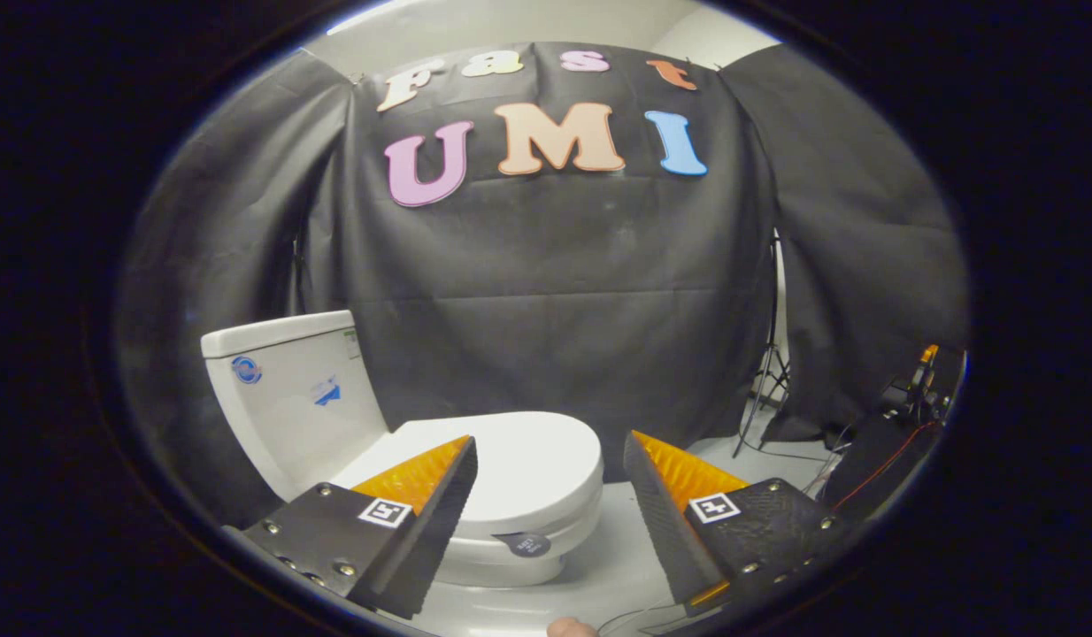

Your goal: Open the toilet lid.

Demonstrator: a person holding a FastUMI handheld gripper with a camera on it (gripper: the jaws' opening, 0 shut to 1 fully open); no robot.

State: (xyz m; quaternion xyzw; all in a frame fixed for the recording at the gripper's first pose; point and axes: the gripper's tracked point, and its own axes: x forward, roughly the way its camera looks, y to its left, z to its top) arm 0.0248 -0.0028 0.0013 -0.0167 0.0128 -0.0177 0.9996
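The hand-held gripper (550, 456) has its two fingers spread wide apart, with nothing between them and nothing touched. Each finger carries a small square black-and-white marker on its upper face. Just ahead of the fingers, and partly hidden behind the left one, sits a white toilet (511, 553) on a pale floor (617, 566). The toilet lid (533, 464) lies flat and closed over the seat, its rounded front edge pointing toward the gap between the fingers. A small dark round tag (524, 544) sits on the front of the bowl below the lid. Behind the lid, beyond the left finger, the white tank (289, 389) stands upright, with two blue stickers on its side. Behind the toilet hangs the black cloth wall (546, 292) of the booth. Beyond the right finger, near the foot of the cloth, a thin metal stand (767, 380) rises from the floor, and farther right lie dark equipment and cables (900, 416), too dim to make out.
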